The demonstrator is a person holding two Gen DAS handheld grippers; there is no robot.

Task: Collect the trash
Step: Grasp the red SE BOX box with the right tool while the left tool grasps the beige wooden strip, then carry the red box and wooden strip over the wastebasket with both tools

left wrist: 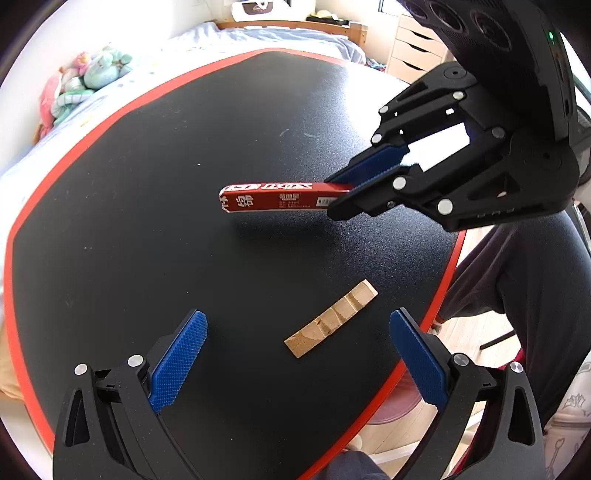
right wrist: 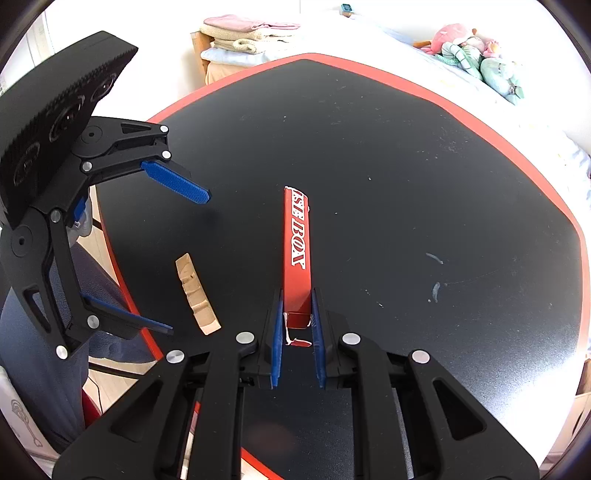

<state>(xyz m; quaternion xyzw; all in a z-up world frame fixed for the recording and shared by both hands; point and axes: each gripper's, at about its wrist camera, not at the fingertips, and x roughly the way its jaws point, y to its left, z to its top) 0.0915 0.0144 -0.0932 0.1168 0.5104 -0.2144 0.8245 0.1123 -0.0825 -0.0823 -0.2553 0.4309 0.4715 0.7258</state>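
Note:
A long red box [left wrist: 273, 197] with white lettering is held a little above the black table; it also shows in the right wrist view [right wrist: 297, 251]. My right gripper [right wrist: 297, 314] is shut on the box's near end, and it shows from the side in the left wrist view [left wrist: 338, 197]. A notched wooden block [left wrist: 330, 317] lies flat near the table's edge; it also shows in the right wrist view [right wrist: 195, 295]. My left gripper [left wrist: 299, 350] is open and empty, hovering just before the block, and shows in the right wrist view [right wrist: 188, 258].
The black table [left wrist: 147, 221] has a red rim [right wrist: 122, 273]. A bed with plush toys [left wrist: 85, 81] lies behind it. A drawer unit [left wrist: 413, 48] stands at the back. Folded towels [right wrist: 240, 35] sit on a wooden stand. My dark-clothed legs [left wrist: 535, 288] are beside the table.

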